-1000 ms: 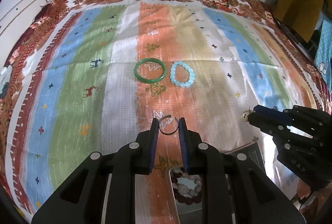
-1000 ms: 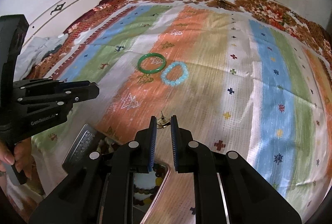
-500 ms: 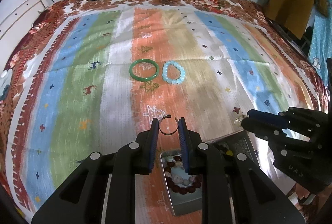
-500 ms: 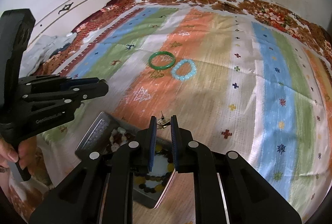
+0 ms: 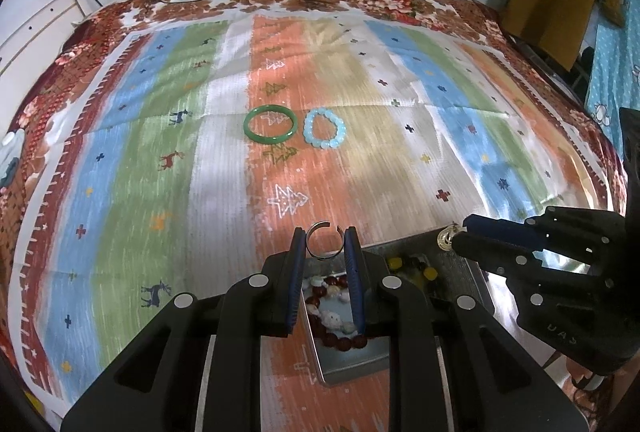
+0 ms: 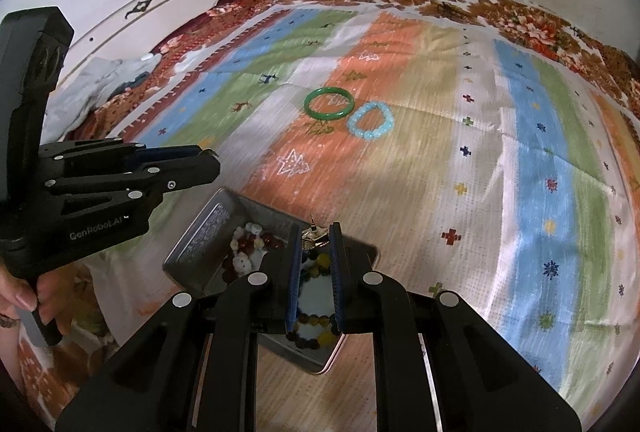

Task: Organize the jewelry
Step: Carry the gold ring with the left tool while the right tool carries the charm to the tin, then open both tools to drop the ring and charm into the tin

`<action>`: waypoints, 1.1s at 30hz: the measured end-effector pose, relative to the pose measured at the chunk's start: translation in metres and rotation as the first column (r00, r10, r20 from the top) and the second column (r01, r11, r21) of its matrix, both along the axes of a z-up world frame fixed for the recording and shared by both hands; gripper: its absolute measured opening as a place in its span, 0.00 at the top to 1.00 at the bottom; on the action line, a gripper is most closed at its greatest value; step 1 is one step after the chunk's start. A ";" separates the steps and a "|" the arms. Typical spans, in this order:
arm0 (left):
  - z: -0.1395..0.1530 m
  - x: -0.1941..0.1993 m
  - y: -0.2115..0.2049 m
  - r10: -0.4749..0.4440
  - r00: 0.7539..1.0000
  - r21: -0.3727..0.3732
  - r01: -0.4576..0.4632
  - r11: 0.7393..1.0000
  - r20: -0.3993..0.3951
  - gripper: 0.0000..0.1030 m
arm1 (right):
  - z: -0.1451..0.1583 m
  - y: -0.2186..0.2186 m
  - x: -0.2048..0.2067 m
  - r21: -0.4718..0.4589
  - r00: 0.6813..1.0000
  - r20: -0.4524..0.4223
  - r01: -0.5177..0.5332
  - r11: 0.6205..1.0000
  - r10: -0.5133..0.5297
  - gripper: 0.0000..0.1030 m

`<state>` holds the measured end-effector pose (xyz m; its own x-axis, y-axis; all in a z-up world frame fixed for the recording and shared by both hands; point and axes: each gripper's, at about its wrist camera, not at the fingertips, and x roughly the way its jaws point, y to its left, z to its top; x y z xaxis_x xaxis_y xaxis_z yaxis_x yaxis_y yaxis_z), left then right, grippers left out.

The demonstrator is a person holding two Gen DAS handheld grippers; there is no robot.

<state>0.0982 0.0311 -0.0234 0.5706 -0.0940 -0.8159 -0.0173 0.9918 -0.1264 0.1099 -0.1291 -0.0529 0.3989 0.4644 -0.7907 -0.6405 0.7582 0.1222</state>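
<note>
While clamped on open silver ring, left gripper fingers held above metal tin. Right gripper fingers pinched on small gold earring, over same tin. Beyond: green bangle, blue bead bracelet on bed.

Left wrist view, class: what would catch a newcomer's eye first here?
Probably the silver open ring pinched in the left gripper, just above the metal tin of bead bracelets. Next, the right gripper at the tin's far right corner, clamped on a small gold trinket. Farther back, a green bangle and a pale blue bead bracelet lie side by side on the striped cloth.
</note>
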 end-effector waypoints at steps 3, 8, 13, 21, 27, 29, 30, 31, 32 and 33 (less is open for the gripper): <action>0.000 -0.007 -0.002 0.002 1.000 -0.002 -0.002 1.000 0.003 0.81 | 0.000 0.001 -0.005 0.005 1.000 0.000 -0.010 1.000 0.010 0.86; -0.001 -0.012 -0.004 0.003 1.000 0.000 -0.003 1.000 -0.001 0.81 | 0.000 0.001 -0.016 0.007 1.000 -0.007 -0.030 1.000 0.030 0.86; -0.002 -0.015 -0.007 -0.002 1.000 0.003 0.002 1.000 -0.005 0.81 | -0.005 0.001 -0.023 0.000 0.999 -0.017 -0.046 0.999 0.046 0.86; -0.005 -0.015 -0.013 -0.018 1.000 0.004 0.018 1.000 -0.016 0.81 | -0.004 0.000 -0.023 0.005 0.999 -0.021 -0.043 0.999 0.044 0.86; -0.005 -0.012 -0.007 -0.003 1.000 -0.026 0.002 1.000 -0.022 0.64 | -0.008 -0.001 -0.021 -0.009 0.999 -0.026 -0.029 1.000 0.028 0.67; -0.005 -0.013 -0.003 0.014 1.000 -0.036 -0.015 0.999 -0.019 0.63 | -0.007 -0.002 -0.020 -0.010 0.999 -0.022 -0.026 1.000 0.026 0.65; -0.005 -0.013 -0.001 0.025 1.000 -0.035 -0.026 0.999 -0.018 0.62 | -0.007 -0.003 -0.019 -0.009 0.999 -0.022 -0.024 1.000 0.024 0.62; -0.005 -0.013 0.001 0.036 0.999 -0.034 -0.037 0.999 -0.018 0.62 | -0.006 -0.005 -0.018 -0.006 1.000 -0.023 -0.019 1.000 0.019 0.59; -0.005 -0.012 0.004 0.046 0.999 -0.039 -0.046 0.998 -0.019 0.62 | -0.006 -0.006 -0.016 -0.004 1.000 -0.023 -0.011 1.000 0.011 0.59; -0.005 -0.012 0.006 0.054 0.998 -0.045 -0.054 0.998 -0.021 0.61 | -0.006 -0.007 -0.015 -0.002 1.000 -0.025 -0.008 1.000 0.008 0.59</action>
<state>0.0861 0.0366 -0.0281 0.5598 -0.1007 -0.8225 -0.0736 0.9826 -0.1704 0.0947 -0.1365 -0.0591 0.3757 0.4654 -0.8014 -0.6430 0.7536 0.1362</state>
